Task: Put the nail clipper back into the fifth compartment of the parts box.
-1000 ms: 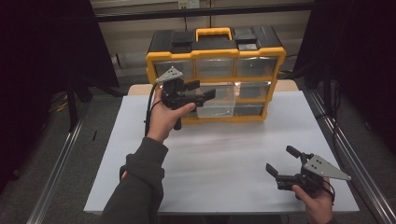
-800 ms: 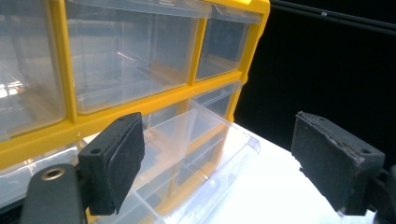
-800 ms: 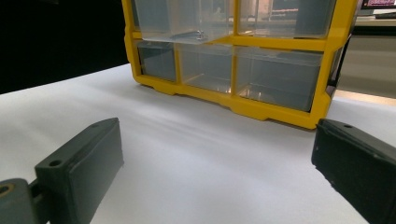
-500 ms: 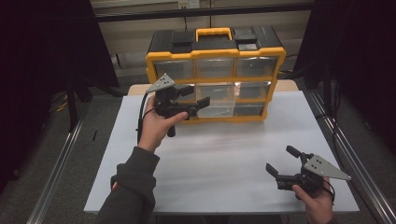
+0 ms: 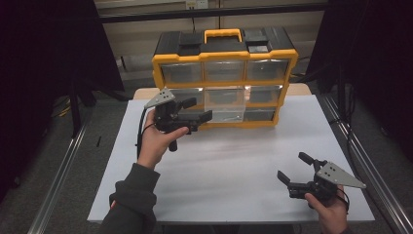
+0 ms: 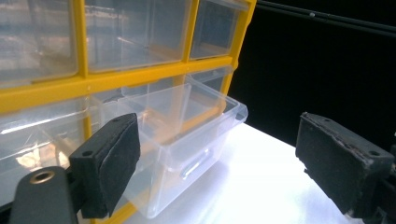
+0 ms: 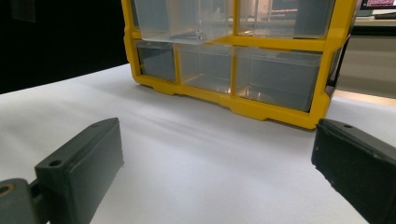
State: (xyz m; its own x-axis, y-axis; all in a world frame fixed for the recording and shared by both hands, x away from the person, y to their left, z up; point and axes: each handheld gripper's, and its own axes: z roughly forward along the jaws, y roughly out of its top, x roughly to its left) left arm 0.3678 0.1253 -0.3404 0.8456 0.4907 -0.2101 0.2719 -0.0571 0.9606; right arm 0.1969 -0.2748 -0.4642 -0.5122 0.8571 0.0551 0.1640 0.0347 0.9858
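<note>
A yellow organiser (image 5: 224,84) with clear drawers stands at the far side of the white table (image 5: 234,170). Its middle-row centre drawer (image 5: 224,100) is pulled partway out. My left gripper (image 5: 200,109) hovers open in front of the organiser's left half, nothing between its jaws. In the left gripper view the pulled-out drawer (image 6: 187,135) juts from the yellow frame (image 6: 140,79), just beyond the left gripper (image 6: 219,154). My right gripper (image 5: 291,166) is held open low over the table's near right part. The right gripper view has the organiser (image 7: 275,109) well ahead of the right gripper (image 7: 219,163).
Metal rails (image 5: 58,180) run along both sides of the table. A black cable (image 5: 141,126) hangs from the left gripper. Bare table top lies between the two grippers.
My left gripper has drawn back from the organiser, toward the person and slightly left. The right gripper has stayed in place.
</note>
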